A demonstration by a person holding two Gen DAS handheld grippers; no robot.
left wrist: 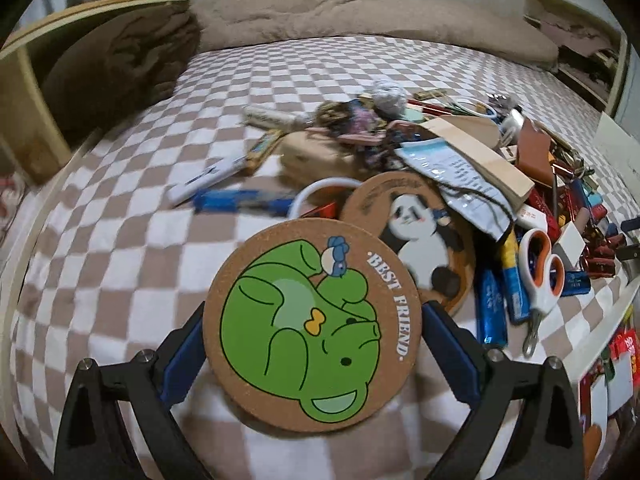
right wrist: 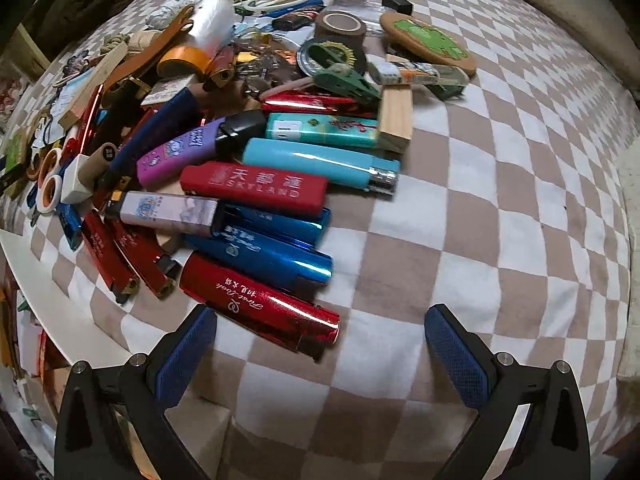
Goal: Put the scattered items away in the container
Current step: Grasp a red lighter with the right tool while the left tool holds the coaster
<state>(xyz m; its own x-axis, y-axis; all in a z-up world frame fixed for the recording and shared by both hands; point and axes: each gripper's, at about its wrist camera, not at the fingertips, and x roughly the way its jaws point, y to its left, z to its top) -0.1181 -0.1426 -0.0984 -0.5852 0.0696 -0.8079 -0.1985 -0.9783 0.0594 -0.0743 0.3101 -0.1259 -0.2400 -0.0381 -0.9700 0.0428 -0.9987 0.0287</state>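
Two round cork coasters lie on the checkered bed; the green dinosaur coaster (left wrist: 312, 324) sits between the left gripper's (left wrist: 312, 344) wide-spread pads, seemingly gripped at its edges, overlapping the panda coaster (left wrist: 420, 236). Right gripper (right wrist: 320, 344) hangs apart, empty, beside a red lighter (right wrist: 260, 304) in the lighter pile.

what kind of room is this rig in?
Most likely a bedroom: the clutter lies on a checkered bedsheet, with a rumpled tan blanket along the far edge and a brown pillow against a wooden frame. No desk or workbench shows.
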